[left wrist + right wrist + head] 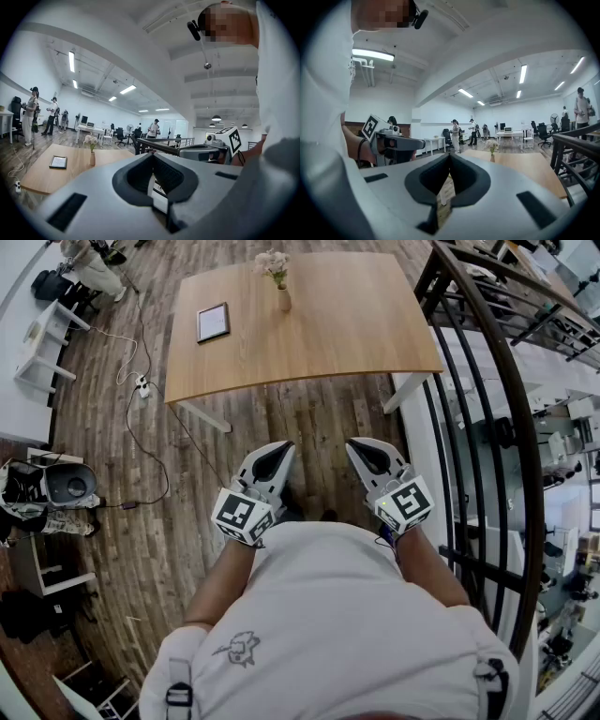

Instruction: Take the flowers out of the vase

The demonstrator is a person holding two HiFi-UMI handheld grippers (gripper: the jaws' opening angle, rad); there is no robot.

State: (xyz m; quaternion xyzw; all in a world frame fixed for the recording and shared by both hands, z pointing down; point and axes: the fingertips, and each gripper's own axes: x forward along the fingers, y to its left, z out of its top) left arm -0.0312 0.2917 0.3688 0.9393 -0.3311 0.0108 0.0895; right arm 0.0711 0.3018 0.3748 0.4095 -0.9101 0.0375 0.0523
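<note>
A small tan vase [283, 300] with pale flowers [272, 262] stands upright near the far edge of the wooden table [328, 343]. Both grippers hover over the floor close to my body, well short of the table. My left gripper [280, 449] is shut with nothing between its jaws, and so is my right gripper [359, 445]. In the left gripper view the flowers [90, 139] and vase [92, 159] show far off to the left of the shut left gripper [151, 157]. In the right gripper view the flowers [491, 146] sit far beyond the shut right gripper [449, 157].
A framed picture [213, 322] lies flat on the table left of the vase. A black metal railing [487, 427] runs along the right. A power strip [142, 385] and cables trail on the wooden floor at left. People [31, 115] stand in the background.
</note>
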